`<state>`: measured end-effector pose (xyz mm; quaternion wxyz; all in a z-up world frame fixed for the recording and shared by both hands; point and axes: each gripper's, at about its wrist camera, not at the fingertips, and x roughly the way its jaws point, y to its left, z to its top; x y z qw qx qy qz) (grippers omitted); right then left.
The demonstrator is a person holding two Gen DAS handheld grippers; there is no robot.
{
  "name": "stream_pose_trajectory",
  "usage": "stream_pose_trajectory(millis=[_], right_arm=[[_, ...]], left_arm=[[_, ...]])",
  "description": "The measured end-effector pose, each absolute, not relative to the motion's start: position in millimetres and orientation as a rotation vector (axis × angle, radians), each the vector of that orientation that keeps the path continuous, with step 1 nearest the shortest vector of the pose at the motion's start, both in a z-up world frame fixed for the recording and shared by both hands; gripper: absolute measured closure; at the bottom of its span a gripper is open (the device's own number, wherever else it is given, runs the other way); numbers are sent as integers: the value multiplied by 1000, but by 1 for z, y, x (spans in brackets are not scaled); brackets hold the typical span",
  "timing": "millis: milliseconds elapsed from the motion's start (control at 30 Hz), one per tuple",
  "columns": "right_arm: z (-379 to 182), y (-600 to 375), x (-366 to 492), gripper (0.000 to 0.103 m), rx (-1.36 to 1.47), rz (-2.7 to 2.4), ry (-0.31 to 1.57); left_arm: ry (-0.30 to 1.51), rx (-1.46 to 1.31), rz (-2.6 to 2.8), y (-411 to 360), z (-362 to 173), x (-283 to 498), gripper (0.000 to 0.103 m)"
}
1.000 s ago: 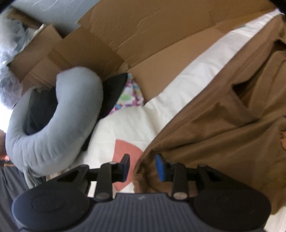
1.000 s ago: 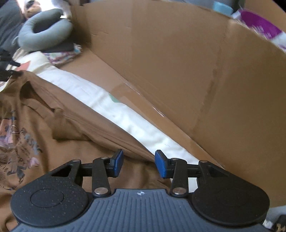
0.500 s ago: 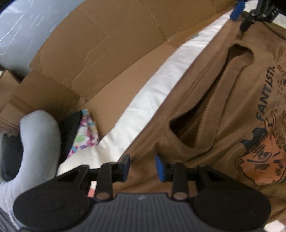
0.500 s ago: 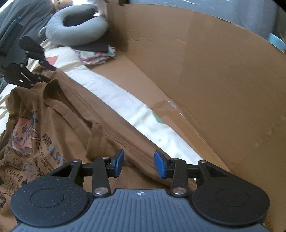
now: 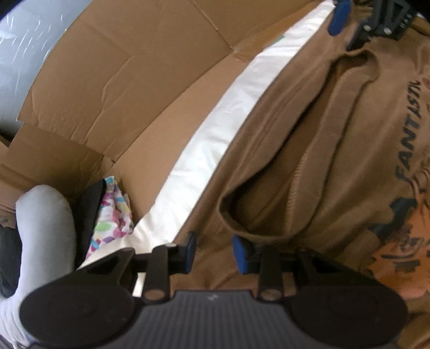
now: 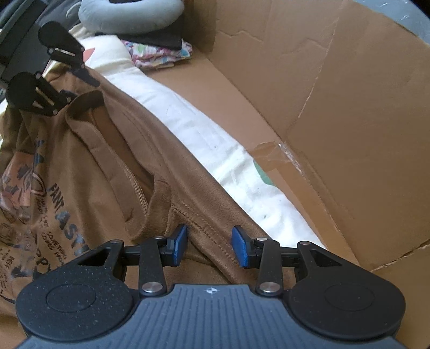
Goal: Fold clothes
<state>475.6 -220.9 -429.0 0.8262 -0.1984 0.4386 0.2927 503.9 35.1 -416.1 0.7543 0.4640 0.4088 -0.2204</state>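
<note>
**Both grippers poised over the shoulders of the brown shirt**

A brown short-sleeved cotton T-shirt with a printed chest graphic point(image 5: 336, 166) lies spread, print up, on a white sheet point(image 5: 215, 139) inside walls of flattened brown cardboard point(image 5: 129, 88). Its neckline edge runs along the sheet's strip, so the line from shoulder to shoulder is the axis that matters: each gripper sits at one end of it.

In the left wrist view the left gripper point(image 5: 213, 251) points steeply down with its blue pads part-open, and brown cloth from beside the collar opening shows in the gap; neither pad visibly presses on it. The collar's dark mouth opens just past the fingertips toward 1 o'clock. In the right wrist view the right gripper point(image 6: 209, 245) has its jaws at a moderate gap over the stitched shoulder seam, which runs between the pads from 11 toward 5 o'clock; nothing is pinched yet. I judge the next move to be a pinch at each shoulder, and each hand is already the nearer one for its own side.

The left view alone shows the print's orange figure at 3 o'clock. The right view alone shows the taped cardboard corner point(image 6: 282, 150) at 2 o'clock. Each view catches the other gripper at its far edge. A grey neck pillow point(image 6: 129, 13) on dark and patterned folded cloths point(image 6: 161, 51) sits at 11 o'clock.
</note>
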Motion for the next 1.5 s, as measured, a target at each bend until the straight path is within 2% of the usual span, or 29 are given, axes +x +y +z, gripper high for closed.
stream_pose_trajectory(millis=[133, 267, 333, 400, 467, 533, 933, 1400, 1500], right_arm=[[-435, -222, 480, 58, -400, 635, 944], [-436, -223, 483, 65, -387, 657, 956], [-436, -224, 485, 67, -375, 663, 965], [-435, -224, 486, 74, -369, 669, 965], [-433, -224, 486, 95, -368, 667, 955], [-432, -224, 487, 97, -358, 658, 947], [-406, -237, 497, 99, -238, 550, 855], [-426, -238, 524, 99, -176, 444, 890], [-438, -242, 535, 96, -44, 382, 937]], left_arm=[[922, 974, -466, 32, -423, 515, 73], [931, 954, -454, 29, -430, 519, 74], [934, 933, -469, 31, -431, 520, 82], [940, 906, -481, 34, -430, 521, 89], [939, 875, -481, 36, -428, 522, 95], [936, 843, -479, 39, -425, 523, 98], [815, 638, -413, 54, -378, 541, 99], [847, 583, -338, 49, -401, 566, 97], [904, 517, -273, 47, -408, 574, 94]])
